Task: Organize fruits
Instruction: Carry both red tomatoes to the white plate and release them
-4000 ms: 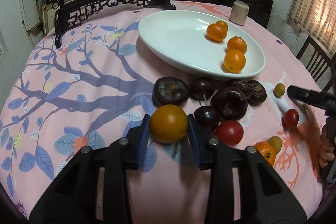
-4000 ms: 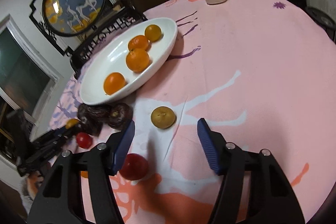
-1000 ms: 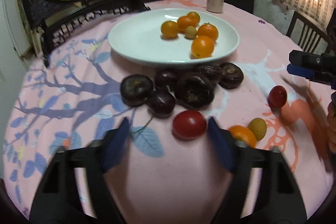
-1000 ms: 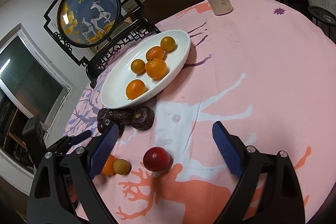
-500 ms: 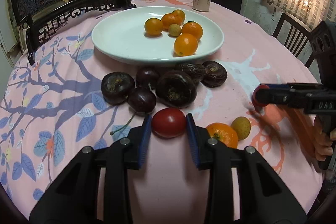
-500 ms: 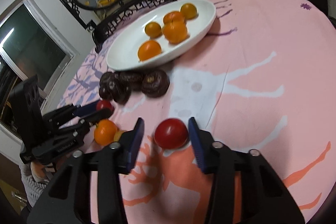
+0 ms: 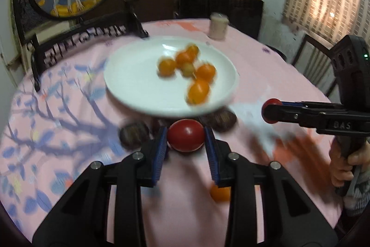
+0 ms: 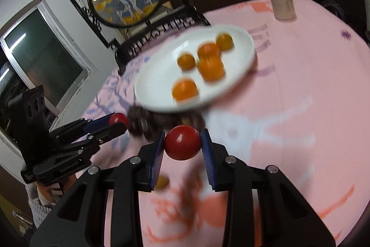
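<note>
Two claws [image 7: 185, 147] [image 8: 182, 145], each pinching a tomato [image 7: 185, 135] [image 8: 182, 142]

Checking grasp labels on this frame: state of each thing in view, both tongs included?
Left tongs: shut on a red fruit.
Right tongs: shut on a second red fruit.
White plate: on the table, holds several orange fruits.
Dark fruits: on the cloth beside the plate.
Can: upright, far side.

"DAS" on the right gripper [image 7: 270, 110]; blurred, unreadable white lettering on the left gripper [image 8: 118, 123].
</note>
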The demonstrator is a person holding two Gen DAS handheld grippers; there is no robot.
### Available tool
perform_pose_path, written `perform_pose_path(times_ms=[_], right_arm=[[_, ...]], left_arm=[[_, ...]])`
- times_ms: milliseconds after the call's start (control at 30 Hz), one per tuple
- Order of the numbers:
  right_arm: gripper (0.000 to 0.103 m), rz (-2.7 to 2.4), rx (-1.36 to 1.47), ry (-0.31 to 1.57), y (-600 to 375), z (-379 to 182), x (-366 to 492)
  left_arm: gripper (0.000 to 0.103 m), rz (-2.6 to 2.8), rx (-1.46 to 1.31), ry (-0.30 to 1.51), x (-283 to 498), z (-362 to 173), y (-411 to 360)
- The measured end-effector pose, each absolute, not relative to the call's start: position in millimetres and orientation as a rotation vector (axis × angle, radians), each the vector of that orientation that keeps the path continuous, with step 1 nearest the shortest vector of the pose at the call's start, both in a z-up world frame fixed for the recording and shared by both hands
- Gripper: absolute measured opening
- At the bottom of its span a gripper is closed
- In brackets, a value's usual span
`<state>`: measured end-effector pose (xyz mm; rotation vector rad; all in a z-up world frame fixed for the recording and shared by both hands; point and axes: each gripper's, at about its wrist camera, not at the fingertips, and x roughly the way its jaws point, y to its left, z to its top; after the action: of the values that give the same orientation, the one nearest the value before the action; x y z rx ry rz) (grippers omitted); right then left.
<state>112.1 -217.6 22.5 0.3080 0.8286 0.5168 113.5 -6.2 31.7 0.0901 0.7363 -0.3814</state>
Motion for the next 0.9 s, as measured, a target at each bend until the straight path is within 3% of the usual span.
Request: perform_pose_path(times_ms=[233, 267, 367, 533, 633, 900], right_arm=[[0.034, 0.529, 0.286, 0.865, -167, 32, 191], [0.035, 0.522, 0.287, 0.874, -163, 28, 200], [0.063, 0.502, 0.338, 0.855, -166, 21, 215], [0.065, 0.486, 0.385, 0.788, -193, 30, 203], [0.074, 0.475, 0.414, 0.779, -208, 30, 188], [0.077, 0.406, 0.462, 0.837, -230, 6, 151]], left_arm=[[0.035, -0.334, -0.01, 0.811, 199, 30, 1], [0.044, -0.33, -0.026, 0.82, 205, 27, 2], [0.069, -0.305, -0.065, 0.815, 213, 19, 10], [0.089, -0.288, -0.13, 0.787, 203, 23, 29], [0.099, -0.211, -0.139, 0.746, 188, 27, 41], [0.099, -0.119, -0.032, 0.777, 144, 2, 47]])
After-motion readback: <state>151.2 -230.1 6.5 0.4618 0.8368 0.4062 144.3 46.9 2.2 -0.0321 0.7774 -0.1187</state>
